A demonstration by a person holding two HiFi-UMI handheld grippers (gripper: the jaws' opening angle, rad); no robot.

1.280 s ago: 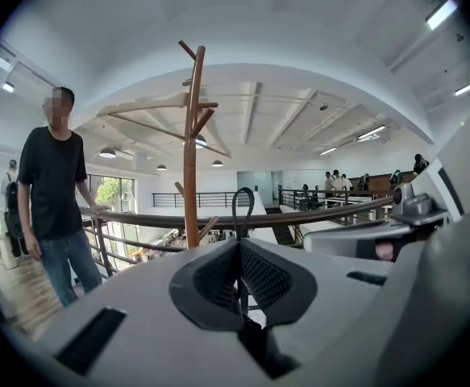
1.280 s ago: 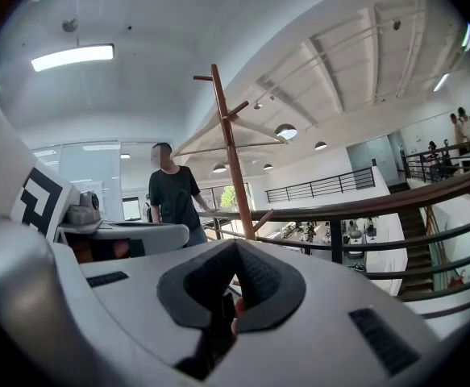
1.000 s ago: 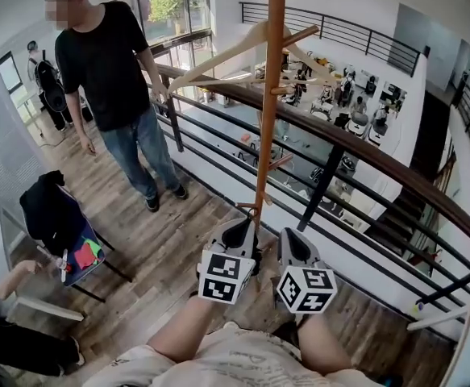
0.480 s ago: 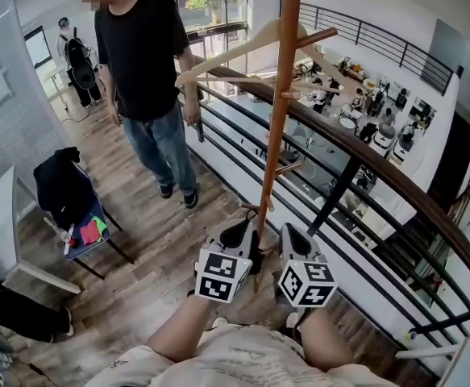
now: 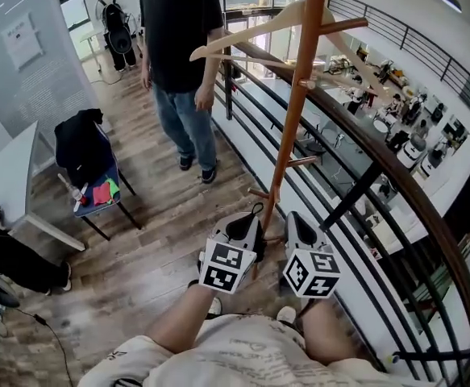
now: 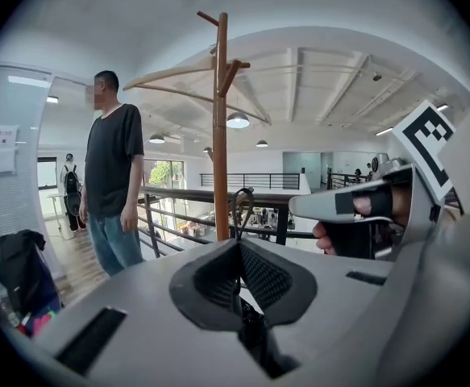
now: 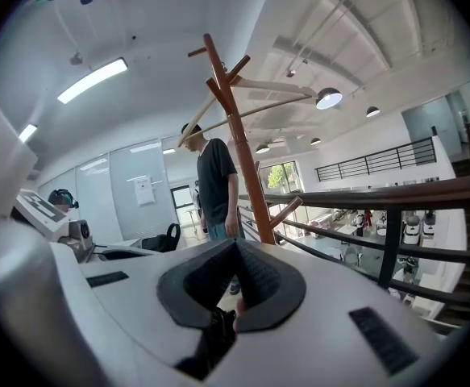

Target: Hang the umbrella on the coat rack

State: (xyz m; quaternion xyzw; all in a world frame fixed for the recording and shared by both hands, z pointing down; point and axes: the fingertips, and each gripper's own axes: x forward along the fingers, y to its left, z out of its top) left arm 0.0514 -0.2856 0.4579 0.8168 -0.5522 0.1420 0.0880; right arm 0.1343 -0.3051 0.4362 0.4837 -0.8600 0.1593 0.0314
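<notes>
The left claw (image 5: 247, 226) is closed narrow on a thin black umbrella loop (image 5: 255, 213). In the left gripper view its dark pads (image 6: 263, 276) meet on the cord, and the loop (image 6: 241, 206) stands up above them at the centre of the frame. The rest of the umbrella does not show in any view.

The right claw (image 5: 299, 226) sits just beside the left one at the lower centre of the head view. In the right gripper view its jaws (image 7: 236, 252) are pressed together at the tips. The slot low behind them is dark and I cannot tell what is in it.

The tall round wooden coat rack pole (image 5: 293, 119) rises from just above both claws to the top of the frame. The loop is near the pole's lower part but not on any peg. A pale wooden clothes hanger (image 5: 251, 35) hangs across the pole's upper pegs.

A standing person in a black T-shirt and blue jeans (image 5: 182, 47) is at the upper centre, on the brown plank floor (image 5: 154, 240). A chair draped with a black jacket (image 5: 85, 147) is at the left. A dark railing with a brown handrail (image 5: 380, 168) runs down the right side.
</notes>
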